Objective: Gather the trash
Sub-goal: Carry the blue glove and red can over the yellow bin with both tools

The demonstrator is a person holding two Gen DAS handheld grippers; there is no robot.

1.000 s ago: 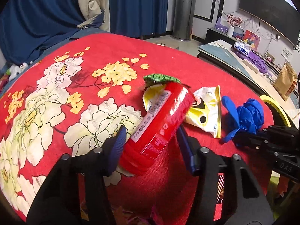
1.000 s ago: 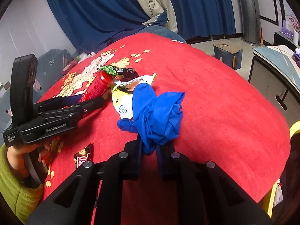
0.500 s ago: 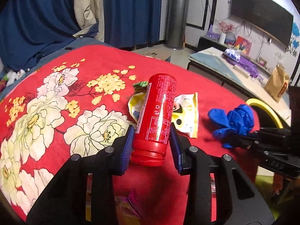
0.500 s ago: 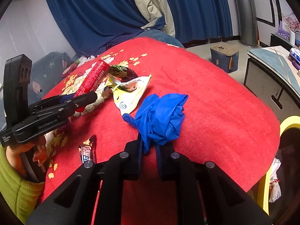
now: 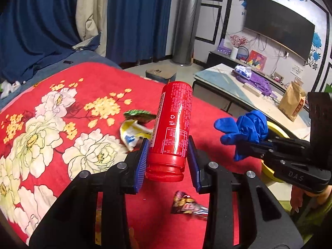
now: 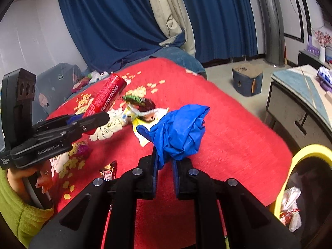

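A red bottle [image 5: 173, 124] is lifted off the red flowered cloth [image 5: 62, 124], its capped end clamped in my left gripper [image 5: 167, 151]; the right wrist view shows the same red bottle [image 6: 104, 97] pointing up and away. My right gripper [image 6: 165, 164] is shut on a crumpled blue glove [image 6: 178, 130], held clear above the cloth; the blue glove [image 5: 247, 128] also shows at the right of the left wrist view. On the cloth lie a yellow-white wrapper [image 5: 132, 133], a green wrapper [image 5: 139, 115] and a dark candy wrapper [image 5: 186, 204].
A yellow-rimmed bin [image 6: 307, 151] with rubbish inside stands at the cloth's right edge. A low table [image 5: 238, 83] with a brown paper bag [image 5: 291, 101] is beyond. Blue curtains [image 6: 116, 20] hang behind. A hand in a green sleeve [image 6: 18, 209] holds the left gripper.
My left gripper closed on the red bottle and raised it off the cloth, tilting it more upright. My right gripper rose with the blue glove.
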